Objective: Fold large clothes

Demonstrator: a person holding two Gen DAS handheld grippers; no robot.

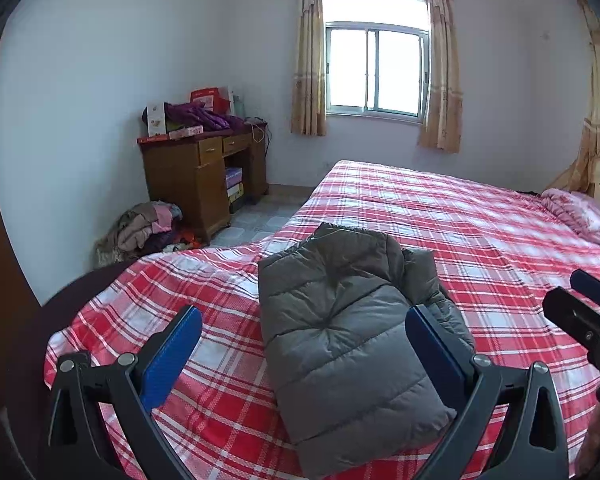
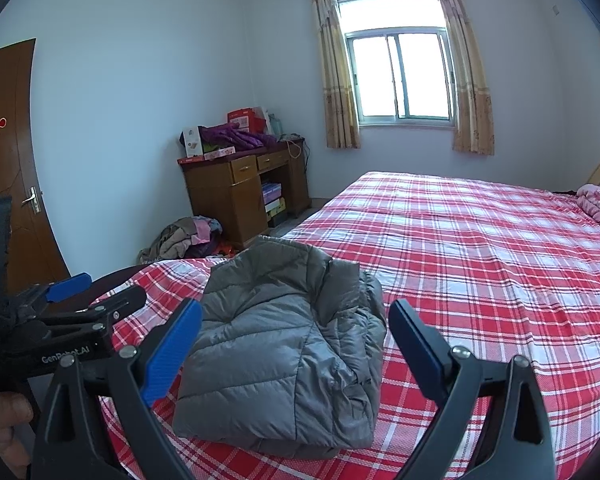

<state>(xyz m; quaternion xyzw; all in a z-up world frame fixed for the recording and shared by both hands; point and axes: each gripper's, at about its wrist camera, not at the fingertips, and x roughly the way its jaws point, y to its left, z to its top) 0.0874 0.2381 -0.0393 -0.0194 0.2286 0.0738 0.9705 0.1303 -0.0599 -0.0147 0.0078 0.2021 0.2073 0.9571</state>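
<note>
Jacket [image 1: 352,344] lies folded between both open tongs; only right view shows door [image 2: 8,152].

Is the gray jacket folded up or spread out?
Folded. The jacket lies as a compact, layered bundle on the bed, with no sleeves sticking out. Both grippers are open and not holding it.

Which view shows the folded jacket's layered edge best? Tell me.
The right wrist view: the grey jacket shows its stacked layers along the right and near edges. The left wrist view shows mostly its smooth top panel, with the left gripper's right finger overlapping that edge.
</note>
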